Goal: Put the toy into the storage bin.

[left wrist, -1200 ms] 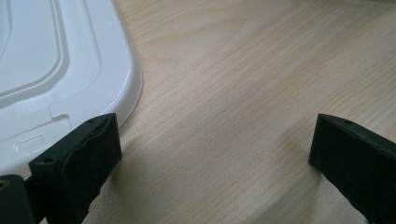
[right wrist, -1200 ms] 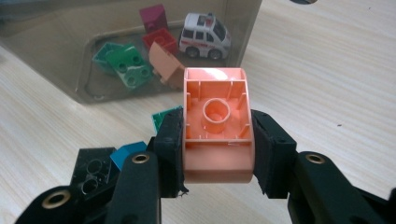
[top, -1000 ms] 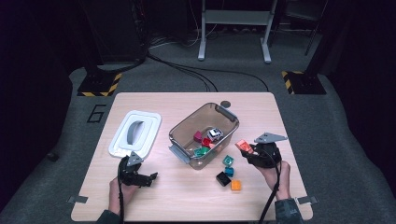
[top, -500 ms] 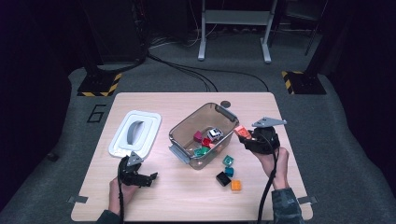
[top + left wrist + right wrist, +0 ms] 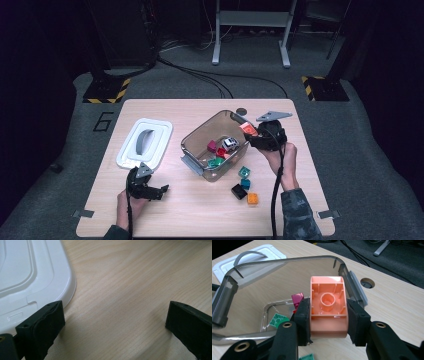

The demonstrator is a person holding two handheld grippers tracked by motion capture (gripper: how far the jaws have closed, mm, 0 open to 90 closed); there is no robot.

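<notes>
My right gripper (image 5: 328,321) is shut on an orange toy block (image 5: 328,307), its hollow underside facing the camera. In the high view the right gripper (image 5: 256,136) holds that orange block (image 5: 247,129) above the right rim of the clear plastic bin (image 5: 200,135). The bin holds a magenta block (image 5: 212,146), a small toy car (image 5: 229,143) and a green piece (image 5: 216,162). My left gripper (image 5: 157,192) rests open on the table near the front left, its fingers (image 5: 42,326) wide apart over bare wood beside the white lid (image 5: 27,277).
A white lid (image 5: 145,142) with a grey handle lies left of the bin. Teal (image 5: 244,172), black (image 5: 238,191) and orange (image 5: 252,198) blocks lie on the table (image 5: 200,215) in front of the bin. A round hole (image 5: 241,111) sits near the far edge.
The right gripper has risen and moved left and away with the orange block, from beside the bin to above its right rim. The left gripper has stayed put.
</notes>
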